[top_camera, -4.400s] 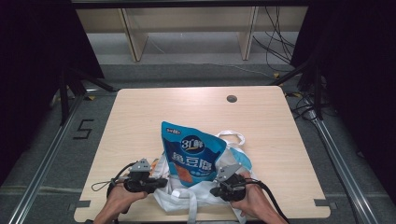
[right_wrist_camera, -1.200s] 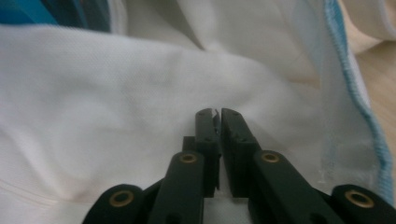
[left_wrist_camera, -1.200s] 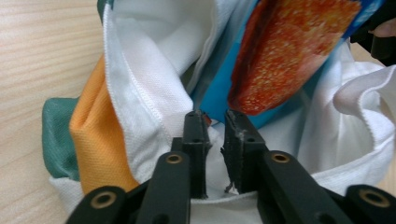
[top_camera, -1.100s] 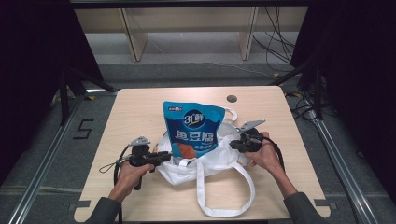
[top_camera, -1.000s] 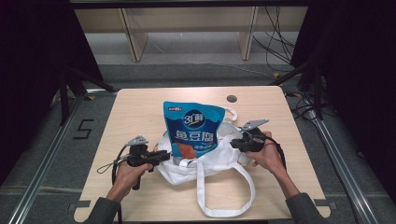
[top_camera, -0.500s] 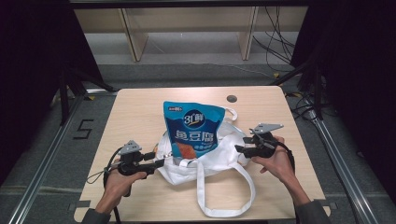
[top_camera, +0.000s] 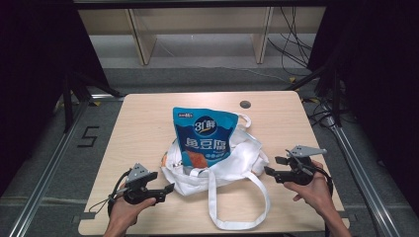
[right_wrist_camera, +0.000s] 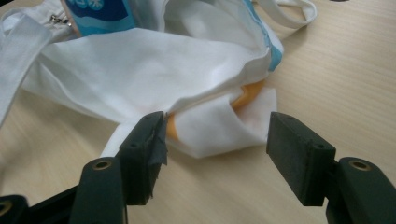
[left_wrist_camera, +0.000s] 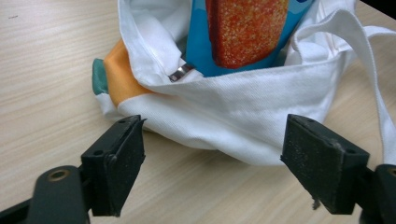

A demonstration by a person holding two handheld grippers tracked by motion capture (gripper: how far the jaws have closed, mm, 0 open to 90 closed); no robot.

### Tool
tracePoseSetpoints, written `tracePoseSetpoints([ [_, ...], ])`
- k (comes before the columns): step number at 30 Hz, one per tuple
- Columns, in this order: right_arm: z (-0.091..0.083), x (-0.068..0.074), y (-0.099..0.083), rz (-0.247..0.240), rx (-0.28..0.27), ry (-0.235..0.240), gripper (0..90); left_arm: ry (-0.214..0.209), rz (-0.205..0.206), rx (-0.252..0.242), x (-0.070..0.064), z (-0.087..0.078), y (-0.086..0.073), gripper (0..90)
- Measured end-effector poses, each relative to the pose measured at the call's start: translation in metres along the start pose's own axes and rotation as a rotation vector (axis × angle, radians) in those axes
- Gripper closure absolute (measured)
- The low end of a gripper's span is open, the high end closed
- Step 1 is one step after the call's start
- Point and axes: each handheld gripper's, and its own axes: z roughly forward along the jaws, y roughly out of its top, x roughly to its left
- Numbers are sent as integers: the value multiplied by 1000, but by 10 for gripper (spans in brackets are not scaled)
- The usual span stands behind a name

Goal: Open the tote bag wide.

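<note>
Since a moment ago I have drawn both hands back from the white tote bag [top_camera: 225, 165]. My left gripper [top_camera: 165, 188] sits at its 8 o'clock, my right gripper [top_camera: 271, 167] at 3, each with jaws spread wide and holding nothing. The blue snack pouch [top_camera: 203, 138] stands in the bag mid-table, long axis toward 12 o'clock, top pointing away.

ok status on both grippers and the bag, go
Left gripper open, off the white tote bag. Right gripper open, also clear. Blue snack pouch upright in the tote. Nothing in the way.
</note>
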Motion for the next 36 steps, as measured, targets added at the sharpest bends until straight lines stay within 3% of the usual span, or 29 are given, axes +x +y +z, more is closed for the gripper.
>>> tracePoseSetpoints([
  [2, -3, 2, -4, -7, 0, -9, 380, 7, 23, 12, -1, -1, -2, 191],
  [3, -5, 4, -8, 11, 2, 10, 376, 15, 17, 5, -4, 0, -4, 187],
  [4, -7, 6, -12, 17, 0, -6, 374, 14, 17, 2, -5, 0, -5, 187],
  [6, -10, 8, -16, 23, 10, 7, 369, 9, 20, 2, -7, -1, -7, 187],
  [7, -11, 8, -19, 15, 9, -8, 364, 13, 26, 5, -8, -1, -7, 187],
  [10, -13, 8, -26, 9, -2, 8, 350, 12, 24, -3, -10, -4, -10, 187],
  [11, -14, 11, -28, 37, 13, -4, 344, 9, 29, -4, -11, -5, -11, 187],
  [12, -14, 9, -31, 10, 8, -14, 339, 10, 35, -2, -12, -5, -12, 187],
  [13, -15, 9, -33, 8, 9, 0, 333, -3, 47, 5, -12, -6, -13, 184],
  [15, -17, 10, -37, 9, 16, -12, 328, -13, 35, -2, -14, -6, -16, 182],
  [18, -19, 16, -44, 28, 19, -22, 326, -21, 32, -8, -14, -9, -21, 177],
  [19, -20, 19, -47, 56, 24, 3, 319, -20, 29, -11, -14, -9, -23, 176],
  [20, -20, 18, -49, 30, 27, -11, 309, -13, 29, -9, -15, -10, -25, 175],
  [22, -22, 23, -56, 41, 40, -28, 307, -12, 29, 0, -16, -11, -29, 174],
  [24, -22, 25, -60, 32, 27, -11, 305, -5, 59, 26, -16, -13, -32, 170],
  [27, -26, 29, -68, 26, 41, -23, 303, -11, 57, 18, -21, -13, -36, 167],
  [28, -27, 32, -70, 54, 40, -3, 303, -15, 54, 9, -23, -12, -37, 167],
  [29, -29, 30, -73, 18, 53, -16, 303, -5, 70, 29, -24, -13, -38, 167],
  [30, -31, 34, -76, 64, 65, 2, 304, -16, 67, 31, -25, -11, -39, 167],
  [32, -31, 34, -81, 48, 60, -7, 303, -8, 92, 45, -24, -11, -38, 167],
  [33, -32, 34, -83, 52, 87, -37, 303, -14, 96, 31, -23, -10, -38, 167],
  [34, -32, 35, -85, 63, 69, -10, 304, -12, 80, 32, -24, -10, -38, 167],
  [36, -33, 33, -88, 51, 84, -40, 303, -11, 95, 45, -22, -12, -38, 167],
])
